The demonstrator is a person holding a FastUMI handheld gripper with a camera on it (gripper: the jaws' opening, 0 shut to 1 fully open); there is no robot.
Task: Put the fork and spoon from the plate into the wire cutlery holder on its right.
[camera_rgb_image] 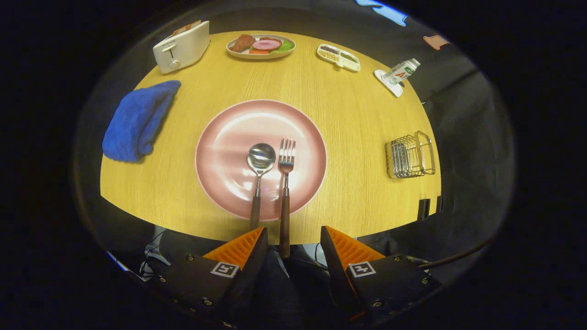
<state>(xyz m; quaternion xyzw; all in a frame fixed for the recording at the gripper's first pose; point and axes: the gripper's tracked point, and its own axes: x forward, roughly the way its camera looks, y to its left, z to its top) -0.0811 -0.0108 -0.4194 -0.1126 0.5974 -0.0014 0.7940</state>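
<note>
Presently my gripper (293,238) stands released, jaws apart, gripping nothing, short of the wooden table's (357,119) near edge. The fork (285,201) has its dark handle running off the pink plate (229,133) and past that edge, its end lying between my orange fingers (238,247). The spoon (257,183) lies just left of the fork, parallel, bowl up on the plate, handle end near my left finger. The wire cutlery holder (409,156) stands well right of the plate and looks empty.

Judgement: take the fork first. Centre the handle between the pads, close squarely, and lift before swinging right, so the spoon is not nudged.

Beyond the plate: a blue towel (137,119) left, a toaster (181,46), a plate of food (261,46), a divided dish (338,57), a bottle (401,71).
</note>
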